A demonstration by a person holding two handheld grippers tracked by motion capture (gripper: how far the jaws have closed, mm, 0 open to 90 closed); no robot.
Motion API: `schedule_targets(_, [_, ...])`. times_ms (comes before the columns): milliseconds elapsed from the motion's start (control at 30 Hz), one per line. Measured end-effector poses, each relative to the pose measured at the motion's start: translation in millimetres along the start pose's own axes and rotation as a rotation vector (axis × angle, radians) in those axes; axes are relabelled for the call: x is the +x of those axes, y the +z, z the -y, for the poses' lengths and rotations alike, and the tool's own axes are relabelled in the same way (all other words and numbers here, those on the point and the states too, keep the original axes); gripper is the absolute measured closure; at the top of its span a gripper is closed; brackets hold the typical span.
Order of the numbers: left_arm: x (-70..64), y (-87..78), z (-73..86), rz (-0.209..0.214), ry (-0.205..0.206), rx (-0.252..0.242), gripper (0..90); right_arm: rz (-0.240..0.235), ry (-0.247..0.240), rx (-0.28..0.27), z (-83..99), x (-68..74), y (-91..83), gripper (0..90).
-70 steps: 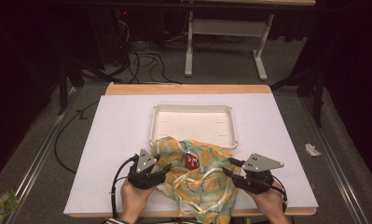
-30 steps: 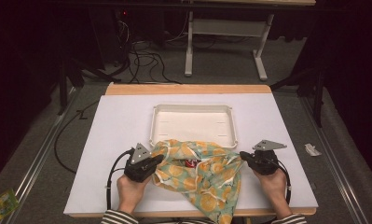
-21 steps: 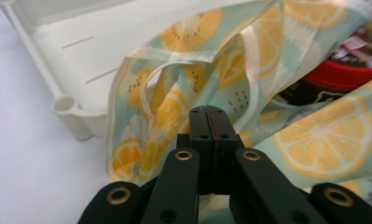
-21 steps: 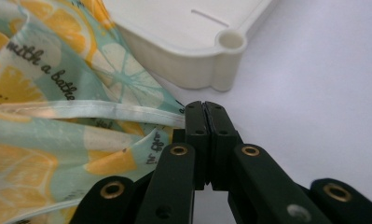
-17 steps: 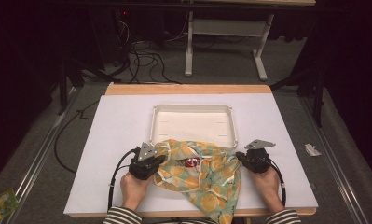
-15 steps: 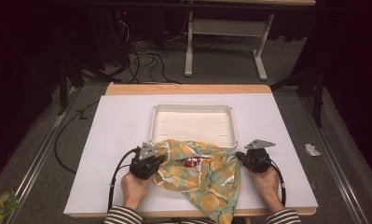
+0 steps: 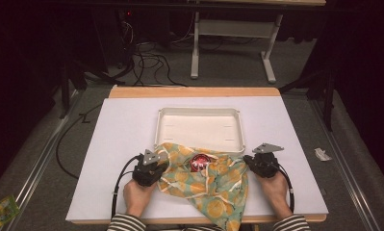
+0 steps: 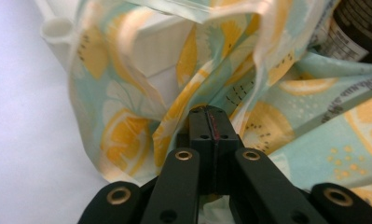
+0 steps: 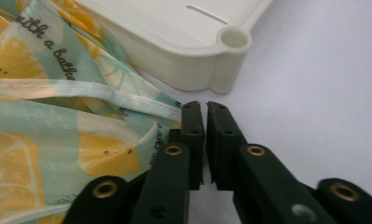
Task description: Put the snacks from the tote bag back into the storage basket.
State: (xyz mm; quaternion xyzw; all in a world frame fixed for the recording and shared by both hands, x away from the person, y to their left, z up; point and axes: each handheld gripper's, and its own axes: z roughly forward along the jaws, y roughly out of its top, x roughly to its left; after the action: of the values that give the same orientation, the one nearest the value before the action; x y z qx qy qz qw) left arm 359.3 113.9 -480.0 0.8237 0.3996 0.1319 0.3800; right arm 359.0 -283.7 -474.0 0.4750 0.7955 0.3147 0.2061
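We see a lemon-print cloth (image 7: pixel 206 180) bunched on the white bench (image 7: pixel 117 139), near the front edge, between both grippers. Its long axis runs roughly left-right between the grippers, with one loose corner trailing down over the bench's front edge at lower right. The far edge of the cloth touches the near wall of the white tray (image 7: pixel 199 113) and laps up against it. A round red-and-dark thing (image 7: pixel 199 161) sits on top of the cloth near its middle; we can't tell what it is.

Left gripper (image 7: pixel 153 166): at the cloth's left end. In the left gripper view its fingers (image 8: pixel 200 126) are pressed fully together with cloth (image 8: pixel 127 98) folds gathered right at the tips, so we read it as clamped on the fabric. A tray corner post (image 8: pixel 58 28) shows upper left behind the cloth.

Right gripper (image 7: pixel 257 163): at the cloth's right end. In the right gripper view its fingers (image 9: pixel 193 123) stand almost together, a thin slit between them. The cloth's hemmed edge (image 9: pixel 104 91) runs up to the left finger's outer side; we see no fabric in the slit, and we can't tell if any is pinched lower down. The tray's corner (image 9: pixel 232 39) sits just beyond the tips.
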Motion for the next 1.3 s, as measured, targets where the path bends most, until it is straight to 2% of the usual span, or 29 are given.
schedule_targets(67, [-1.8,-1.1,0.8,0.002,0.006,-0.004,90.0,-0.001,0.004,0.001,0.2,0.3,-1.0,79.2])
schedule_targets(100, [-2.7,-1.4,1.0,0.004,0.012,-0.007,90.0,-0.009,0.004,-0.005,0.8,0.2,-2.9,76.9])
schedule_targets(133, [-3.9,-2.0,0.9,0.008,0.018,-0.011,90.0,-0.01,0.006,-0.03,2.2,2.6,-10.3,69.2])
schedule_targets(167, [-3.9,-2.0,0.9,0.008,0.018,-0.011,90.0,-0.01,0.006,-0.03,2.2,2.6,-10.3,69.2])
schedule_targets(300, [-6.1,-2.5,0.7,0.019,0.02,-0.022,90.0,0.001,-0.001,-0.106,3.4,8.2,-36.4,63.6])
schedule_targets(367, [-6.4,-2.8,0.5,0.023,0.018,-0.024,90.0,-0.012,-0.004,-0.126,3.7,11.5,-46.3,62.8])
schedule_targets(467, [-7.1,-3.5,0.0,0.027,0.014,-0.032,90.0,-0.028,-0.028,-0.157,4.2,20.4,-60.1,61.8])
schedule_targets(633, [-8.5,-4.9,-0.2,0.031,0.017,-0.035,90.0,-0.076,-0.091,-0.208,2.9,43.8,-79.7,60.6])
schedule_targets(733, [-8.8,-5.7,-0.4,0.032,0.018,-0.038,90.0,-0.087,-0.127,-0.203,3.2,56.8,-81.1,60.7])
schedule_targets(800, [-8.9,-6.3,-0.4,0.033,0.022,-0.038,90.0,-0.086,-0.134,-0.207,1.9,61.7,-78.8,60.3])
schedule_targets(900, [-9.4,-7.8,-0.7,0.032,0.022,-0.043,90.0,-0.102,-0.109,-0.22,-5.0,63.7,-75.1,57.9])
schedule_targets(1033, [-10.3,-8.7,-1.6,0.031,0.028,-0.044,90.0,-0.134,-0.1,-0.24,-17.2,68.8,-72.0,53.5])
schedule_targets(1167, [-11.4,-9.3,-2.5,0.036,0.034,-0.046,90.0,-0.128,-0.084,-0.216,-30.8,69.5,-59.7,52.4])
schedule_targets(1200, [-11.5,-9.7,-2.3,0.034,0.037,-0.047,90.0,-0.129,-0.078,-0.198,-32.7,68.8,-55.9,55.6])
schedule_targets(1300, [-11.3,-11.8,-2.3,0.035,0.042,-0.049,90.0,-0.144,-0.091,-0.16,-34.1,66.7,-45.3,76.6])
